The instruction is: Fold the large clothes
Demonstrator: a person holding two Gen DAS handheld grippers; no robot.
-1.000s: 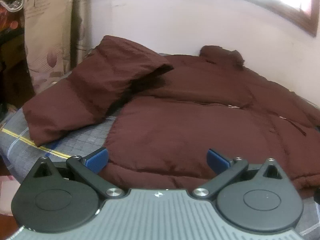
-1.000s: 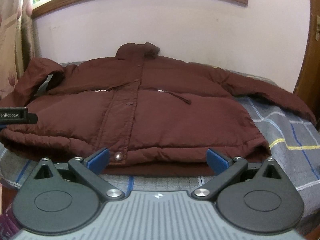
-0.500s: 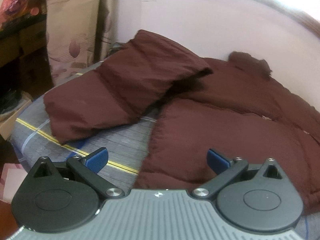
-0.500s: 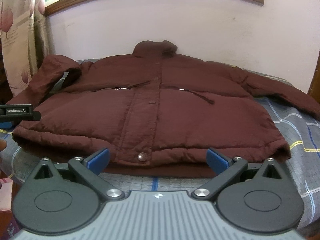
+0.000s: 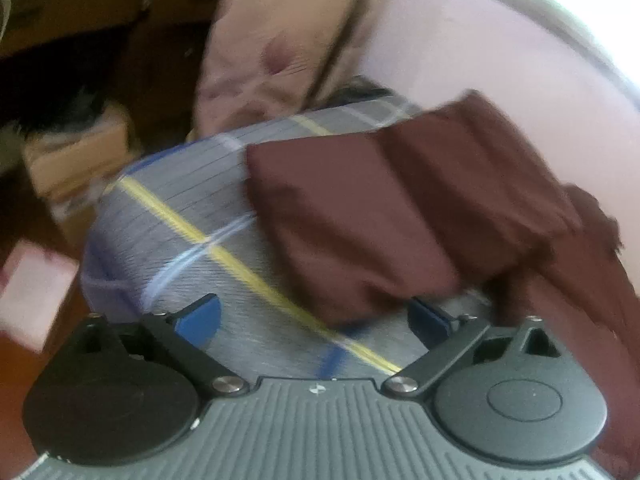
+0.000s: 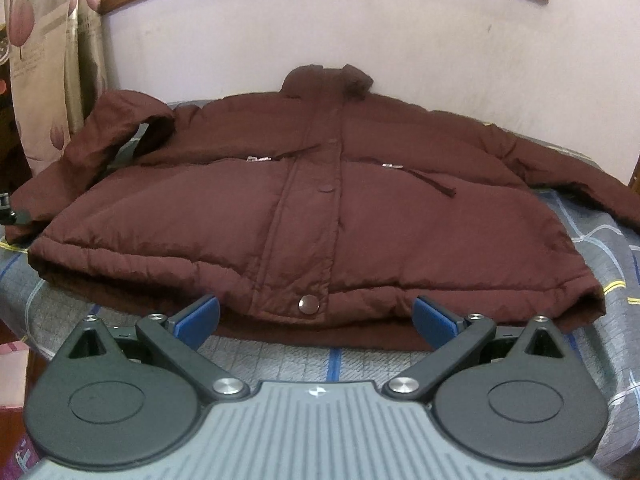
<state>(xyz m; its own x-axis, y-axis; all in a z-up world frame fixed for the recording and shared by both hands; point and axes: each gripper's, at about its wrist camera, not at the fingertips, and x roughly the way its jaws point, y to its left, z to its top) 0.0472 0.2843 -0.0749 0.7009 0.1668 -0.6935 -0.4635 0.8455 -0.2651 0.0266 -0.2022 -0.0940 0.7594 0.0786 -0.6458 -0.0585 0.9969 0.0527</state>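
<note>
Two grippers out over the bed, both empty. Left gripper: jaws wide but just drawn in a little, nothing between them, only grey checked bedcover with its yellow line below; sleeve of the maroon jacket just beyond, its cuff near the right finger. Right gripper: jaws spread wide, facing the jacket's hem and bottom snap. Jacket spread flat, front up, collar toward the far wall. Curtain at far left.
</note>
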